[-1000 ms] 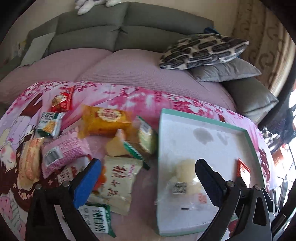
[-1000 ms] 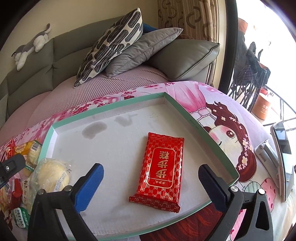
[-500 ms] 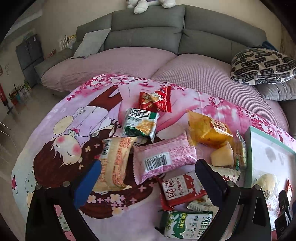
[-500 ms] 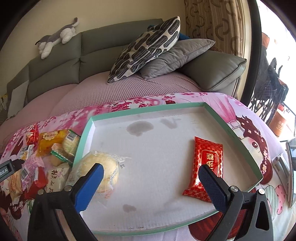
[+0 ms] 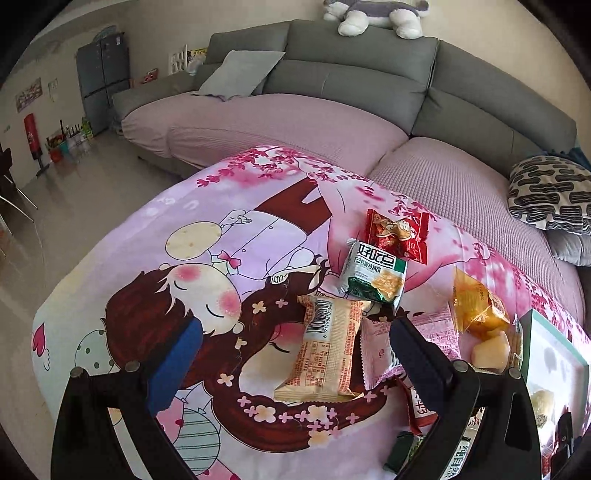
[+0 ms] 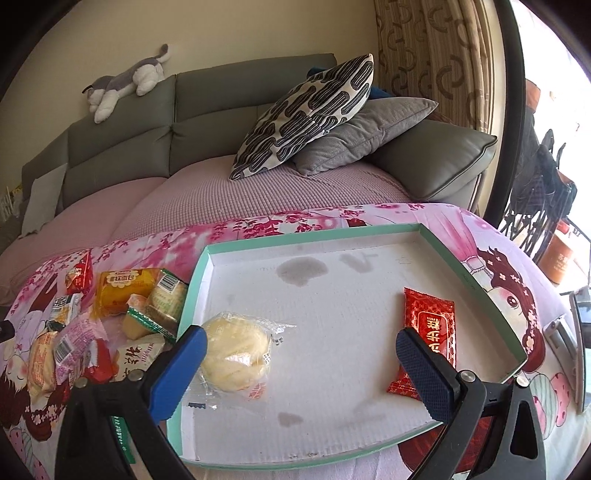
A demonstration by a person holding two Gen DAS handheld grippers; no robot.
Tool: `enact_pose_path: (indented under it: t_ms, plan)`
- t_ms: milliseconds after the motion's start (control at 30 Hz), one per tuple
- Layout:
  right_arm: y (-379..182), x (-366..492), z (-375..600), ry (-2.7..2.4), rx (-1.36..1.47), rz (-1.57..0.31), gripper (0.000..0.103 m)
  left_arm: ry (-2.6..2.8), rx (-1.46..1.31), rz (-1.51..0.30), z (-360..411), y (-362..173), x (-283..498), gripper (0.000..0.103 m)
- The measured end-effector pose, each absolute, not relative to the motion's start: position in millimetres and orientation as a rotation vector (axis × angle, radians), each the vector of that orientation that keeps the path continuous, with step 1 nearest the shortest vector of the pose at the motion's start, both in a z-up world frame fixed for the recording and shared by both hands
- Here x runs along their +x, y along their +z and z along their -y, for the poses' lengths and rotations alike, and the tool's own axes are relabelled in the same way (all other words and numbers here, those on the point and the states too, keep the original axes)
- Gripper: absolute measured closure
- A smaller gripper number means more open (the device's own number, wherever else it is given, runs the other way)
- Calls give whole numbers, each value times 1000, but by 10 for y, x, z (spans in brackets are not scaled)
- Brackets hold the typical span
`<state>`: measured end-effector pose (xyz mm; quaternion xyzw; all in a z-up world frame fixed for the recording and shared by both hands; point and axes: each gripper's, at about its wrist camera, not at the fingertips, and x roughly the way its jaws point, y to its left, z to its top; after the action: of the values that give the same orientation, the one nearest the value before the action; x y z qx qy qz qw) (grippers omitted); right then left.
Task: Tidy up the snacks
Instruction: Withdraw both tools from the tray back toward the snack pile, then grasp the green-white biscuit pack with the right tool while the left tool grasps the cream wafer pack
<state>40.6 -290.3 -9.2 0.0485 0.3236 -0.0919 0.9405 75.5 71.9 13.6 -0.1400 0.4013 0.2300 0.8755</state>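
Observation:
Several snack packets lie in a pile on the pink cartoon cloth [image 5: 207, 236]. My left gripper [image 5: 295, 350] is open above a beige barcode packet [image 5: 325, 350], with a green-and-white packet [image 5: 373, 275], a red packet [image 5: 399, 232] and an orange packet [image 5: 476, 306] beyond. In the right wrist view the white tray with a teal rim [image 6: 476, 284] holds a wrapped yellow bun [image 6: 236, 354] and a red packet [image 6: 428, 339]. My right gripper [image 6: 299, 347] hangs open over the tray, nothing between its fingers. The snack pile [image 6: 110, 321] lies left of the tray.
A grey sofa with purple cushions [image 5: 295, 125] runs behind the covered table. Patterned and grey pillows [image 6: 314, 114] sit at its right end. A plush toy [image 5: 373, 14] rests on the backrest. A phone-like device [image 6: 561, 332] lies at the table's right edge. Bare floor [image 5: 74, 184] is to the left.
My left gripper has swung left from the tray to the snack pile and cartoon cloth. My right gripper has shifted left over the tray, bringing the bun and pile into view.

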Motion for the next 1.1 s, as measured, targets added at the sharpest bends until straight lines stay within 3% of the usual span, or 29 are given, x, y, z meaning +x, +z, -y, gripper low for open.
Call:
enact_pose_path:
  t_ms: [567,1100]
  plan:
    - [-43,300,1955,37,19,-654,0,445,-270,-898,-991,62,662,2]
    - [-406,214,1189,210,-79,-844,0,311,-313,-995,-1003,-236,755,2]
